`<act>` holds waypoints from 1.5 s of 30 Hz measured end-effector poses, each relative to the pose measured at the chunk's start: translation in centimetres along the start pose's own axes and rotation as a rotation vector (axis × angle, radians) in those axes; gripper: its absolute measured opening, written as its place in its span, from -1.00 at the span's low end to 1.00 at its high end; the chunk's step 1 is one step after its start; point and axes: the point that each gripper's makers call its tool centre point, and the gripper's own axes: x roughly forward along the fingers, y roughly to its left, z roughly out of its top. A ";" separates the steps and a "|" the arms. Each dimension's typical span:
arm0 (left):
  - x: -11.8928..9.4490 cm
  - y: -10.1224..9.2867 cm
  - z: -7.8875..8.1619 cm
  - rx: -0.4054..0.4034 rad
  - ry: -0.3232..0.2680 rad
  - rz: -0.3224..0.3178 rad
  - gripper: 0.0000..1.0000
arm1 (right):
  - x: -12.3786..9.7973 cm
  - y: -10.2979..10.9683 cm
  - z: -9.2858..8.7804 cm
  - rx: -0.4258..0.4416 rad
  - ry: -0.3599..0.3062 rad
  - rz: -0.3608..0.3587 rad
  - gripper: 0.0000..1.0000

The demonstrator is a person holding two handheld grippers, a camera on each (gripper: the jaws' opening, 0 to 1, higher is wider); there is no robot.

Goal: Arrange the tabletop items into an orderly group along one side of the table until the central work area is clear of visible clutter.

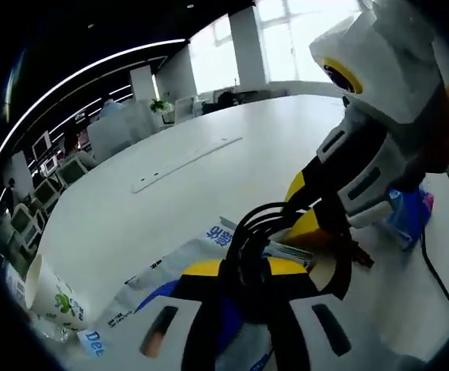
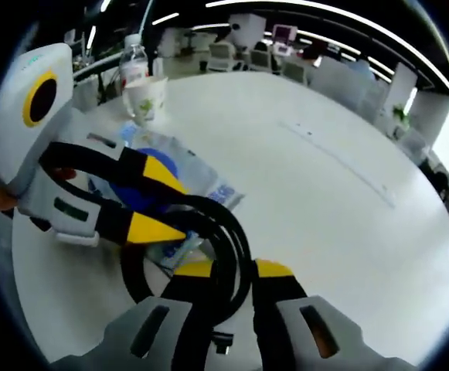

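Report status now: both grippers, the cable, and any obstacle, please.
Left gripper and right gripper both shut on black cable. Cable coil over wipes packet. Paper cup beyond; nothing blocking.

Looking along the left gripper [image 1: 243,272], yellow-tipped jaws rising from the bottom centre, closed on a coiled black cable [image 1: 259,232]. Coming in from the upper right, the right gripper [image 1: 307,207], its yellow tips pinched on the same cable just above. Under both, a white and blue plastic packet [image 1: 170,274] lying flat on the white table [image 1: 170,193]. At lower left, a paper cup [image 1: 50,294] tipped over, green print on its side. At right edge, a blue packet [image 1: 409,216] beside a thin black wire [image 1: 433,267]. In the upper left background, chairs and desks.
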 end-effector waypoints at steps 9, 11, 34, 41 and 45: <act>-0.2 -0.1 0.4 0.025 -0.005 0.003 -0.71 | -0.2 0.0 -0.1 0.003 -0.005 -0.024 -0.83; -0.3 -0.2 0.5 0.047 -0.004 0.004 -0.74 | -0.3 0.0 0.1 0.014 -0.018 -0.029 -0.88; -2.6 -1.2 2.0 0.054 -0.046 -0.007 -0.86 | -3.3 0.9 0.9 0.015 -0.076 -0.084 -0.97; -3.9 -1.8 1.6 0.058 -0.046 -0.007 -0.89 | -4.4 2.1 0.9 0.008 -0.093 -0.086 -0.98; -4.5 -2.3 1.2 0.063 -0.044 -0.012 -0.89 | -4.9 2.9 0.6 0.009 -0.094 -0.085 -0.98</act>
